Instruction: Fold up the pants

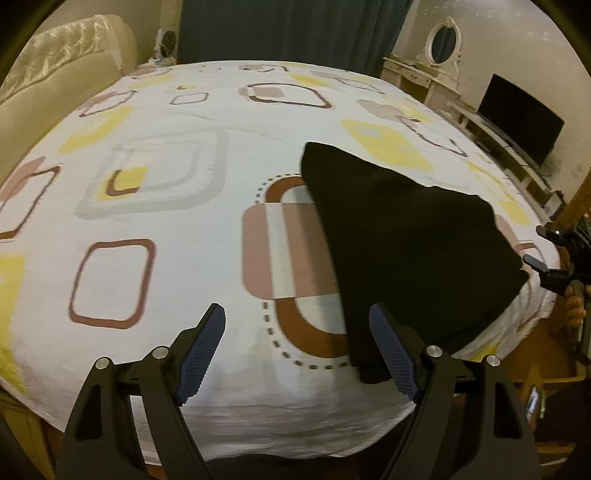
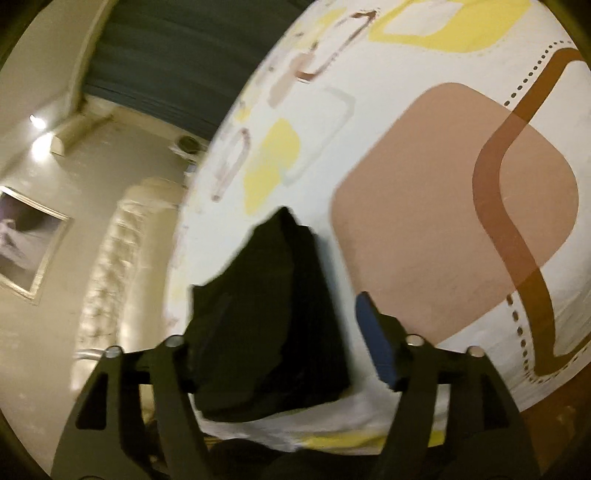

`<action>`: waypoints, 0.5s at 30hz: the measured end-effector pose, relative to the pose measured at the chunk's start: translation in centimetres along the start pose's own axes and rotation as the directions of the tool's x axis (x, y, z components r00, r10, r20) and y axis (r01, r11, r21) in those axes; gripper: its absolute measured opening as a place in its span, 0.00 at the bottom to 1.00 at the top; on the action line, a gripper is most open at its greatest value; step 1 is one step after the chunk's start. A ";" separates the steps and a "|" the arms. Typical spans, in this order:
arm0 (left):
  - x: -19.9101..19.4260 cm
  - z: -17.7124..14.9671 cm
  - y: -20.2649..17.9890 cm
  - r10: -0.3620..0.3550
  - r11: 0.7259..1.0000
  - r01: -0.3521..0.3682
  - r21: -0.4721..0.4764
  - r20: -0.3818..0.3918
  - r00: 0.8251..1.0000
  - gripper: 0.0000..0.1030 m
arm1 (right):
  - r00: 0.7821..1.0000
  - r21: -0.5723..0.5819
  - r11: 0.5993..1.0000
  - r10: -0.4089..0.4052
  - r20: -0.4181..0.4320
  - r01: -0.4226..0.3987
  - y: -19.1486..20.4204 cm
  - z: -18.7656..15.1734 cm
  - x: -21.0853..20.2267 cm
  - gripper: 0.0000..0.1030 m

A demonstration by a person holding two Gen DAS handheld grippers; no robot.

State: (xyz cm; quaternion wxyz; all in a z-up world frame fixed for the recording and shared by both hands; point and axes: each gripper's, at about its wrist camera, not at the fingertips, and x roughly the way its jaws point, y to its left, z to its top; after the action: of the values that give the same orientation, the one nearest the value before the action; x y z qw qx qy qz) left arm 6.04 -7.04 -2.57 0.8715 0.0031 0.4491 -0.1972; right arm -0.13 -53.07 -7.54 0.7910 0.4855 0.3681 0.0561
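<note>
**Both grippers spread, black pants on bed corner**

My left gripper (image 1: 297, 354) sits nearest the lens, fingers wide apart, blue ribbed pads (image 1: 201, 356) facing each other, holding nothing. It hovers over the near edge of the bed sheet (image 1: 184, 229). The right-hand pad overlaps the near corner of the black pants (image 1: 406, 240) in the left wrist view; whether it touches the cloth I can't tell.

The pants lie folded into a dark wedge on the right part of the bed, near its edge, partly covering a brown printed shape with a dotted outline.

My right gripper (image 1: 543, 258) shows at the far right of the left wrist view, just beside the pants' right edge. In the right wrist view, that gripper (image 2: 280, 343) is also spread wide, with a bunched part of the pants (image 2: 266, 332) in the gap. The view is blurry; the cloth hides the left finger's pad, and the blue pad (image 2: 376, 354) on the other side stands clear of it, so no pinch.

No readable brands or writing anywhere.

Background: TV screen (image 1: 521, 122), oval mirror (image 1: 445, 40), dark curtain (image 1: 288, 29).
</note>
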 end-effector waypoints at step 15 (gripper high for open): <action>3.4 0.8 0.8 -0.368 0.909 0.340 -0.242 -0.083 0.926 0.81 | 0.988 -0.030 0.999 -0.016 -0.153 0.012 -0.7 -2.7 4.3 0.72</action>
State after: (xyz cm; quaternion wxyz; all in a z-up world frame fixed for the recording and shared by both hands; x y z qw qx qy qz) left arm 8.65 -7.62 -4.88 0.7856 -0.1637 0.5158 -0.2999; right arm 1.08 -49.55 -11.12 0.7676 0.4657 0.4304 0.0929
